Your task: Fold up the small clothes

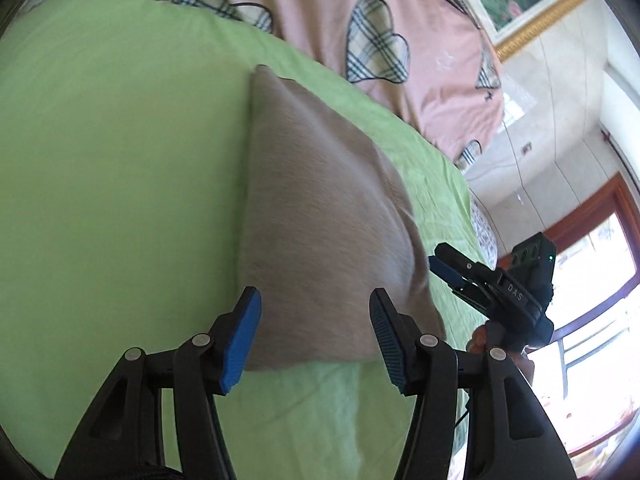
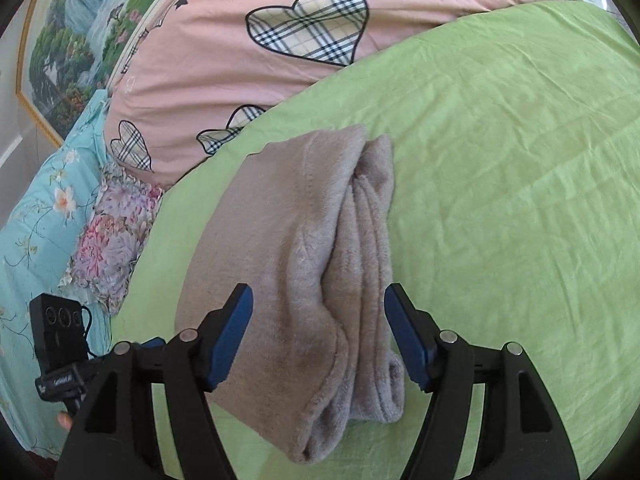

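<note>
We record a green sheet [image 2: 500,168] covering the bed as the working surface, lightly creased, with a pink quilt [image 2: 224,60] patterned with plaid hearts banked along its far edge at 12 o'clock in both wrist views. In the right wrist view, a turquoise floral cover [image 2: 36,216] and a ruffled flowered cloth [image 2: 112,236] lie at 9 o'clock, and a gold-framed landscape painting [image 2: 68,48] hangs at 10 o'clock. In the left wrist view we note a pale wall and a wood-framed window [image 1: 600,248] at 3 o'clock, its panes washed out by glare. The folded beige fleece garment [image 2: 288,264] lies on the sheet at centre, its layered edges showing toward 1 o'clock of its bulk in the right view; its type we cannot tell, and in the left view its surface is blurred. The left gripper [image 1: 316,336] points down at the garment's near edge, jaws apart, holding nothing. The right gripper [image 2: 320,340] likewise hangs over the garment's near end, jaws apart and empty. We see only fingertips of the hand [image 1: 480,338] carrying the right gripper, at 4 o'clock in the left view; the rest is hidden.
</note>
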